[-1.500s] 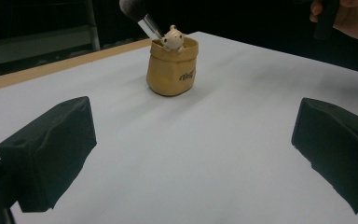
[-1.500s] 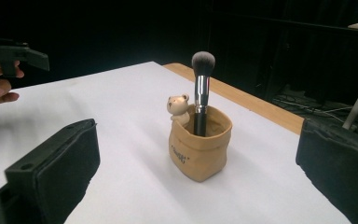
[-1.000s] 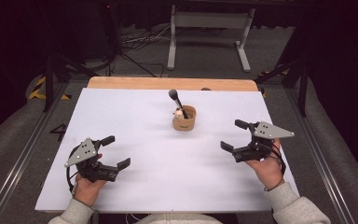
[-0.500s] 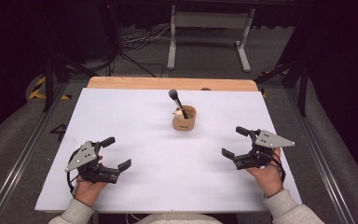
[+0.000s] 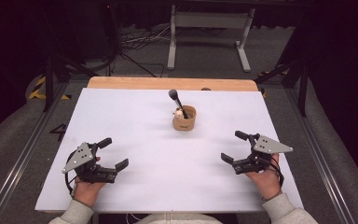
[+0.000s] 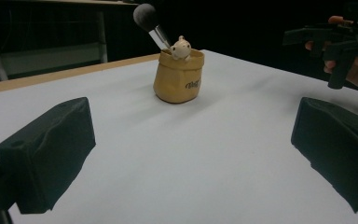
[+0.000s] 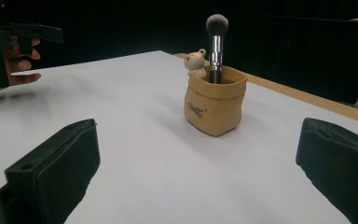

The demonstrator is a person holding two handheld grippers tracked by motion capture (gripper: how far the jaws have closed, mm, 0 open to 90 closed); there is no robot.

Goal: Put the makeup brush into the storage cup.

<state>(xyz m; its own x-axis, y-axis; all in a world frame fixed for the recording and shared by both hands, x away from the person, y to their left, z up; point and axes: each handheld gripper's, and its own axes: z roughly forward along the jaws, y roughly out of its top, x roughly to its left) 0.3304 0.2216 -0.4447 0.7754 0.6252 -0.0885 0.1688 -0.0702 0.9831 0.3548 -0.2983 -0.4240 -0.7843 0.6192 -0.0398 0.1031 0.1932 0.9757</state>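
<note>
Tan pouch (image 5: 184, 119) holds a brush (image 5: 177, 101); both tools gape wide, empty.

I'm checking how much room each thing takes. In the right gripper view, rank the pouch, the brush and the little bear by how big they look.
1. Pouch, clearly largest.
2. Brush, counting the part above the pouch rim; the rest is hidden inside.
3. Bear, smallest.
All three stand together, so nearness hardly skews this.

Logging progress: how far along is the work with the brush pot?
Nothing looks done yet. The black-handled makeup brush stands in the tan bag-shaped pot with its small bear figure. Left tool and right tool both sit open, apart from the pot, holding nothing. Approach and grasp remain.
</note>
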